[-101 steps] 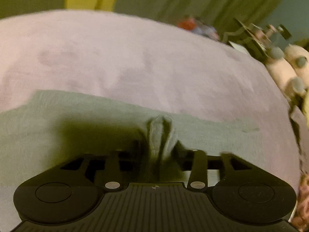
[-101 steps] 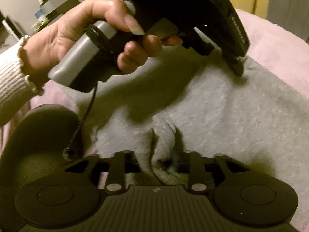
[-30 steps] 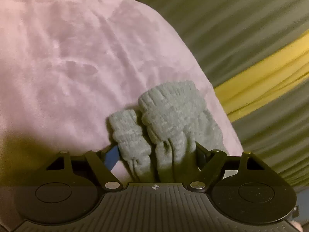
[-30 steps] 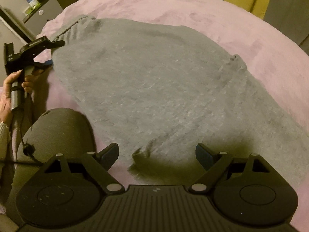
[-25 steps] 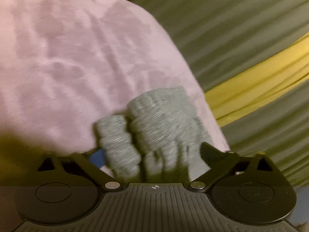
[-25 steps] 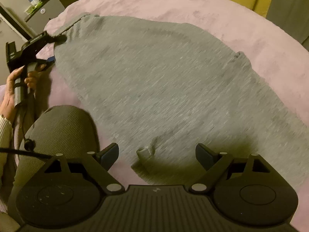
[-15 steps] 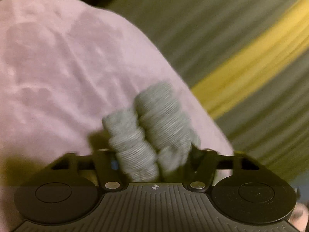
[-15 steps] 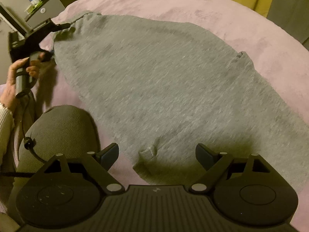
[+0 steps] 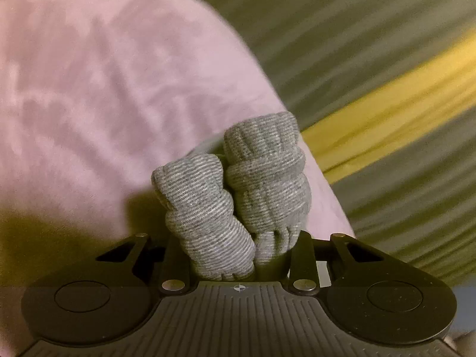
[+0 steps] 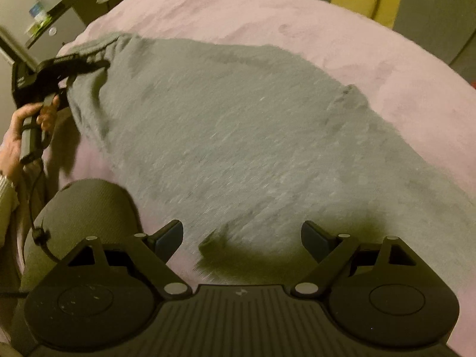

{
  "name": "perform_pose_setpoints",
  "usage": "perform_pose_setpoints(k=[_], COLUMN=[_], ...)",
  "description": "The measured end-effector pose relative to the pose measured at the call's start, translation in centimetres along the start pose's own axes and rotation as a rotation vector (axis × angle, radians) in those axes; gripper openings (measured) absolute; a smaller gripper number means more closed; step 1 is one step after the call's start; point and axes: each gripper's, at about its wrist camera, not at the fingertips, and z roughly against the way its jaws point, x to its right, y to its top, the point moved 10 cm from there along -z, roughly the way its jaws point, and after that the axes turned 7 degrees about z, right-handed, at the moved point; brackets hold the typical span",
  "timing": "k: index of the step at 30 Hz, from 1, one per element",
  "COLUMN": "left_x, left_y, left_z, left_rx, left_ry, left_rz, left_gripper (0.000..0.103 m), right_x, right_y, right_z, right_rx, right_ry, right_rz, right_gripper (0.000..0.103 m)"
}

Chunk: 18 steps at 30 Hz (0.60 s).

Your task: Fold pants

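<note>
Grey pants (image 10: pixel 238 134) lie spread across a pink bed cover (image 10: pixel 297 20). In the left wrist view two ribbed cuffs (image 9: pixel 238 184) stand bunched side by side between the fingers of my left gripper (image 9: pixel 238 247). Its jaws are closing and the pads press on the cuffs. The right wrist view shows that same gripper (image 10: pixel 101 65) at the far left, holding the pants' end a little off the cover. My right gripper (image 10: pixel 242 235) hovers open over the pants' near edge, where a small fold (image 10: pixel 214 241) sticks up; nothing is gripped.
The person's knee (image 10: pixel 83 208) in dark ribbed fabric rests at the bed's near left, and a hand (image 10: pixel 17 136) holds the left gripper's handle. Green and yellow curtains (image 9: pixel 372 59) hang past the bed's edge. A shelf with small items (image 10: pixel 50 3) stands far left.
The left jaws have closed in from wide apart onto the two cuffs, which now stand squeezed together. The pants' left end has lifted and wrinkled. The right gripper has stayed put, open.
</note>
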Motion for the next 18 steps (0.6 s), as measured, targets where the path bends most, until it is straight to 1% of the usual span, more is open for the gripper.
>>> perform_pose_setpoints(k=[6,9,11,12,15,17,18], left_x=[8.4,13.8,17.3,19.1,24.3,26.8,27.6], left_y=[-1.5,-3.6,-5.7,-7.1,-12.7,-17.9,-20.8], left_z=[2.6,3.7,3.9,3.9,3.2,1.9,1.0], left_rx=[0.019,0.006,-0.026,-0.045,-0.103,-0.164,-0.195], left_ry=[-0.104,-0.195,-0.254,-0.284,-0.352,-0.371,-0.366], left_rz=[-0.16,-0.246,-0.29,-0.323,-0.469,-0.573,-0.622], left_gripper=[0.032,0.032,0.032,0.032,0.032,0.032,0.032], right_x=[1.5,2.9,4.0,4.5,6.4,7.8,8.5], right_y=[0.5,0.8,1.1,1.2,1.2,1.1,0.9], right_z=[3.1,5.0,6.7,7.4,10.0,11.7,12.6], right_rx=[0.085,0.143,0.195,0.214,0.285,0.325,0.347], right_ry=[-0.02,-0.032,-0.035,-0.034,-0.029,-0.027,-0.03], right_rz=[-0.055,-0.113,-0.162,-0.183,-0.268,-0.321,-0.353], right_gripper=[0.087,0.087,0.087,0.087,0.087,0.087,0.087])
